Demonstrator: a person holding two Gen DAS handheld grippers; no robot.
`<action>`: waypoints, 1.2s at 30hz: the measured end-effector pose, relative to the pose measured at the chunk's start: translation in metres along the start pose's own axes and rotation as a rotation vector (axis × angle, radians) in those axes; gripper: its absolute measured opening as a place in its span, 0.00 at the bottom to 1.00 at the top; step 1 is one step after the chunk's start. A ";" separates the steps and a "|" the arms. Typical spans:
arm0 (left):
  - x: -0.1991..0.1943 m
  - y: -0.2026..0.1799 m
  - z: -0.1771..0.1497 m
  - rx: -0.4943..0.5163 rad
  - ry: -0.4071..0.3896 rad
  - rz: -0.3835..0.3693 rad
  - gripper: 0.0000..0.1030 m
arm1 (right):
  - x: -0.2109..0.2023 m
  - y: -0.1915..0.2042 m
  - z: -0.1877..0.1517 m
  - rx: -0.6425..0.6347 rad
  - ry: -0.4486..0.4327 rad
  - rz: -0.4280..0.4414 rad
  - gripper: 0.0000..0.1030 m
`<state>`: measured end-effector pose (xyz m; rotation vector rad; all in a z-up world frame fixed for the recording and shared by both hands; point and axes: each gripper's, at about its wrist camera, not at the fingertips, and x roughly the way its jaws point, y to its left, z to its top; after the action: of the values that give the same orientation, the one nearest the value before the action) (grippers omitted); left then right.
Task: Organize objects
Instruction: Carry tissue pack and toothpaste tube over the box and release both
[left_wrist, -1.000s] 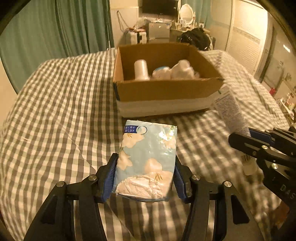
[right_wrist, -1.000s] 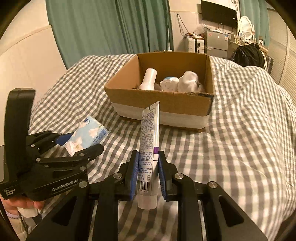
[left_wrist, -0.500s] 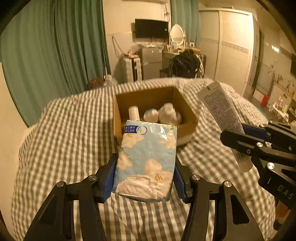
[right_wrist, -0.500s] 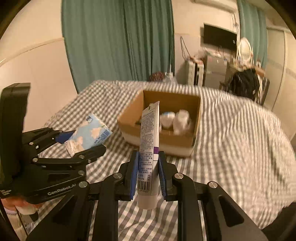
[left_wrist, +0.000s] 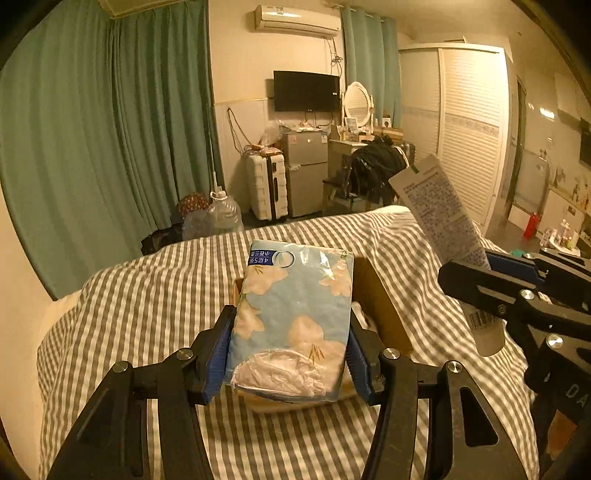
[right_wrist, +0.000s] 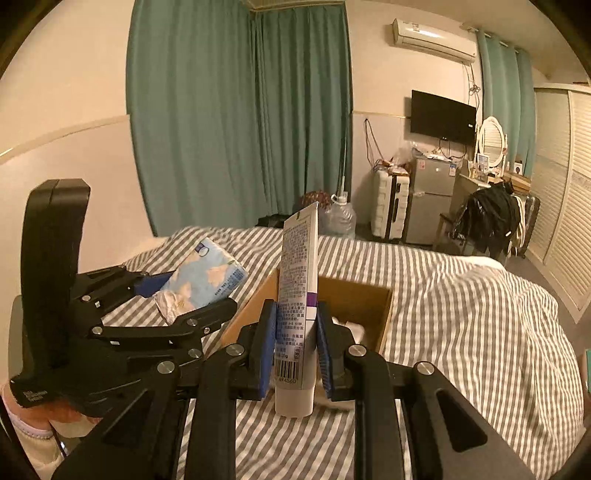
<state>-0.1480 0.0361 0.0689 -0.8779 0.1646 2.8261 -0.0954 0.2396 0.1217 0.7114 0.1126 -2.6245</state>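
Note:
My left gripper is shut on a light blue tissue pack with a flower print, held in the air above the bed. It hides most of the cardboard box behind it. My right gripper is shut on a white toothpaste tube, held upright, cap end down. The box sits just beyond the tube in the right wrist view, its contents mostly hidden. The tissue pack and the left gripper show at left there. The tube and the right gripper show at right in the left wrist view.
The box rests on a bed with a grey and white checked cover. Beyond the bed stand green curtains, a water jug, a white suitcase, a small fridge and a chair with a black bag.
Both grippers have risen and tilted up with their loads. The box has dropped low in both views and is now mostly hidden behind the tissue pack and the tube.

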 end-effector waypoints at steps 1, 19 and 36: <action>0.005 0.000 0.004 -0.006 -0.002 0.000 0.55 | 0.003 -0.004 0.004 0.001 -0.004 -0.001 0.19; 0.139 0.020 0.025 -0.039 0.056 0.018 0.55 | 0.120 -0.052 0.051 0.079 -0.043 -0.026 0.19; 0.201 0.001 -0.027 0.018 0.239 0.026 0.55 | 0.201 -0.079 -0.022 0.115 0.202 -0.060 0.19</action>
<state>-0.2960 0.0582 -0.0677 -1.2158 0.2336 2.7305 -0.2756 0.2409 -0.0004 1.0278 0.0428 -2.6259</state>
